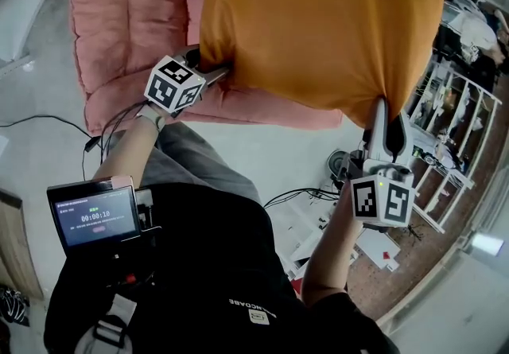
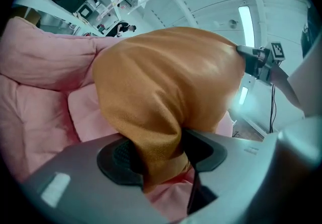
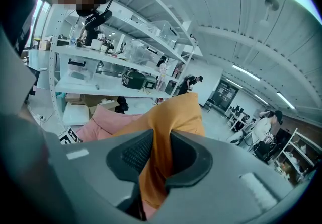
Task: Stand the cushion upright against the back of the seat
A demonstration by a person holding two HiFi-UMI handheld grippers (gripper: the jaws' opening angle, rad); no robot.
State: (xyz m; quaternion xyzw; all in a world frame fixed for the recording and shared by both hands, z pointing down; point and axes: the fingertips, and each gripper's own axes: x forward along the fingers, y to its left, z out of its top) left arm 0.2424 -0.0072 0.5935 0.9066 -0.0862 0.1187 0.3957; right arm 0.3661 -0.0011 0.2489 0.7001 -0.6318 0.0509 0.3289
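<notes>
Orange cushion — near corners tight in left gripper and right gripper fingers — over pink seat

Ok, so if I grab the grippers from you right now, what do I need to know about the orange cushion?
Left gripper: shut on one near corner of the orange cushion.
Right gripper: shut on the other near corner.
Where things are: the cushion is held up between both grippers, over the pink seat.
Done: the cushion is gripped at both corners and lifted.
Left to do: stand it upright against the seat's back, probably by tipping it away from you, then open both grippers.
</notes>
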